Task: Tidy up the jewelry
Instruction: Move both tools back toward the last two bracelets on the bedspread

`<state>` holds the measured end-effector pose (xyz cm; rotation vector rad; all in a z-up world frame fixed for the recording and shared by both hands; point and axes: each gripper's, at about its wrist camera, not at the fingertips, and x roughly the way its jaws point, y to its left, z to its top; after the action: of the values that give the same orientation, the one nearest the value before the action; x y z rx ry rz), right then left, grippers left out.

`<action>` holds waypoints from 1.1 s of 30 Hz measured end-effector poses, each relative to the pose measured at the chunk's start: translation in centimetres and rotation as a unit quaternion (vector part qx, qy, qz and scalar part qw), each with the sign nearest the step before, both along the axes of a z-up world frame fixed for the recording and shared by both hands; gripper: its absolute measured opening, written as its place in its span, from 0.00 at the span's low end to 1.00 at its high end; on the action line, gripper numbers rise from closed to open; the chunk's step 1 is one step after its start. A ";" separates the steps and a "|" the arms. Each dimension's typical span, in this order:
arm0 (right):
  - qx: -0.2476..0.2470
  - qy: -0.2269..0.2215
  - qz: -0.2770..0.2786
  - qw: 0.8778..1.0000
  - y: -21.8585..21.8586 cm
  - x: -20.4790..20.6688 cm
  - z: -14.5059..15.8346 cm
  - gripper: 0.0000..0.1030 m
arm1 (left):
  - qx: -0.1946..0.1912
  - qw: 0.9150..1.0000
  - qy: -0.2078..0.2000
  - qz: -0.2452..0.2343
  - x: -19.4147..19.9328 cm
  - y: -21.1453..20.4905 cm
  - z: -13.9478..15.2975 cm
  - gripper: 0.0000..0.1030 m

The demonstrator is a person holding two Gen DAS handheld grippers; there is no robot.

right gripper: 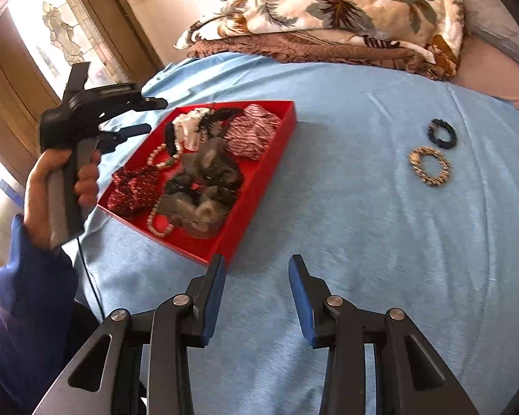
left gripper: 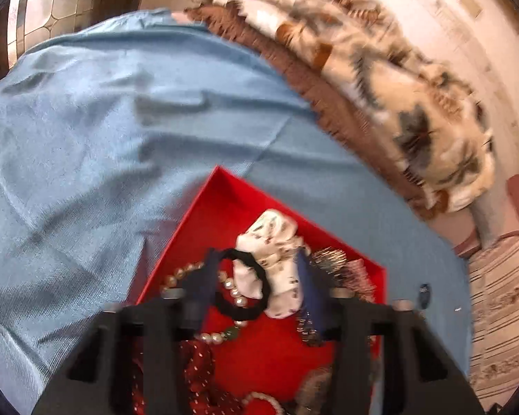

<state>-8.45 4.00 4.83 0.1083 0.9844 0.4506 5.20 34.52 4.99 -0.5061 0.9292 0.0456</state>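
Red tray is sitting on the bed; left gripper, fingers spread, is hovering over a black hair tie; right gripper is waiting released.

Bright window glare, motion blur, fisheye edges

A shallow red cardboard tray is seen on a light-blue bedsheet; a cream leaf-print blanket is patterned in brown and grey.

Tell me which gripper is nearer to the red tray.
Left. The left gripper hangs directly over the red tray, its fingers open above the scrunchies. The right gripper is open over the blue sheet, just off the tray's near corner.
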 end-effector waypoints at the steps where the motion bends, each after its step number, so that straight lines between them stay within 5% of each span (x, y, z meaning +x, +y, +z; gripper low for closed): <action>1: 0.000 0.003 -0.006 1.000 -0.4 0.0 -0.1 0.40 | 0.002 1.000 0.018 -0.006 0.4 -0.3 -0.6 0.05; 6: 0.010 0.005 -0.030 0.999 -1.6 0.3 -0.4 0.40 | 0.029 0.998 0.036 -0.045 -1.1 -2.3 -0.4 0.05; 10: 0.018 0.009 -0.028 0.999 -1.7 0.2 -0.7 0.41 | 0.023 0.997 0.000 -0.076 -3.9 -3.0 1.2 0.08; 12: 0.018 0.008 -0.027 0.999 -2.0 -0.1 -0.8 0.45 | 0.024 0.996 -0.024 -0.082 -5.1 -3.4 2.1 0.39; 14: 0.018 0.008 -0.032 0.999 -2.7 -0.3 -0.9 0.46 | 0.043 0.995 -0.050 -0.072 -5.9 -3.7 2.8 0.55; 23: -0.005 -0.005 -0.128 0.992 -10.9 2.3 -0.5 0.46 | 0.099 0.984 -0.134 -0.064 -8.4 -7.3 6.1 0.55; 33: -0.056 0.000 -0.188 0.981 -15.1 15.5 -1.5 0.40 | 0.168 0.962 -0.172 -0.126 -9.3 -12.8 5.9 0.53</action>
<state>7.06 -11.06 3.32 0.1879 0.9615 0.0483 -4.12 21.73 10.86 -0.0714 0.6190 -0.1109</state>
